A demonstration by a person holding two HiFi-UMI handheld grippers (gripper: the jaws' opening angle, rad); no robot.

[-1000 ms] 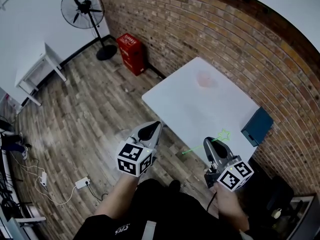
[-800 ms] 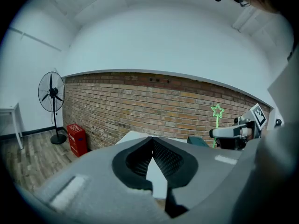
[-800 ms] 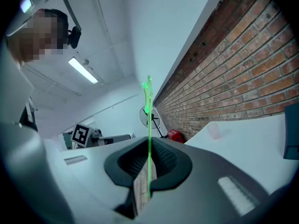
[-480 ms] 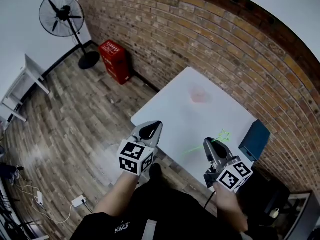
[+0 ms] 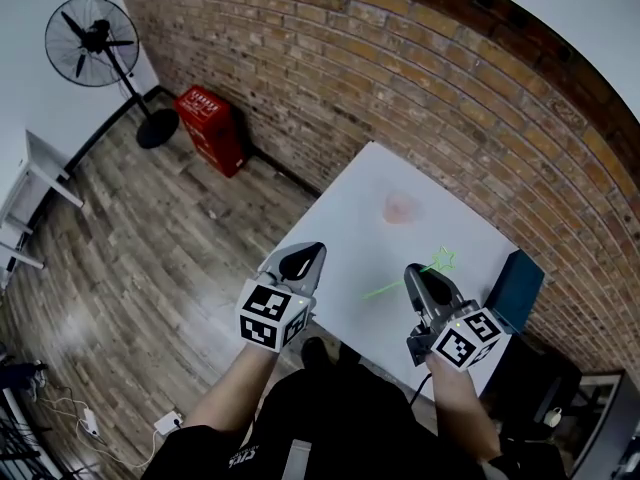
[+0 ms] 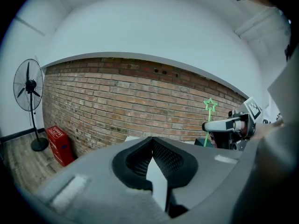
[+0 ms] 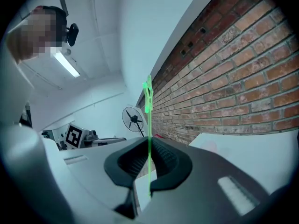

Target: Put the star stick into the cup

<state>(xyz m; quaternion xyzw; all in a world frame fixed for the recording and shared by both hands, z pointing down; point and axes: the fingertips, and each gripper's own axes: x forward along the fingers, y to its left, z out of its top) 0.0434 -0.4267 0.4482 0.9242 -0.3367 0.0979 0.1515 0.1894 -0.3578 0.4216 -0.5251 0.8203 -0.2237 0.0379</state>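
Observation:
In the head view a pale pink cup point(image 5: 400, 206) stands upright on the white table point(image 5: 350, 218), near its middle. My right gripper point(image 5: 416, 272) is shut on the thin green star stick point(image 5: 400, 282) above the table's near edge. The star end points right and away from me, short of the cup. In the right gripper view the star stick point(image 7: 149, 139) rises upright from between the closed jaws of my right gripper point(image 7: 148, 167). My left gripper point(image 5: 303, 258) hovers at the table's near left edge, shut and empty. From the left gripper view the star stick point(image 6: 209, 107) shows above my right gripper point(image 6: 223, 125).
A brick wall runs behind the table. A dark blue box point(image 5: 520, 283) sits at the table's right end. A red crate point(image 5: 210, 128) and a standing fan point(image 5: 90, 43) are on the wooden floor to the left, with a white desk point(image 5: 30, 168) at the far left.
The head view has swung left to right, so the table and cup now sit more centred ahead of the grippers. The right gripper keeps the star stick; both grippers hold their pose.

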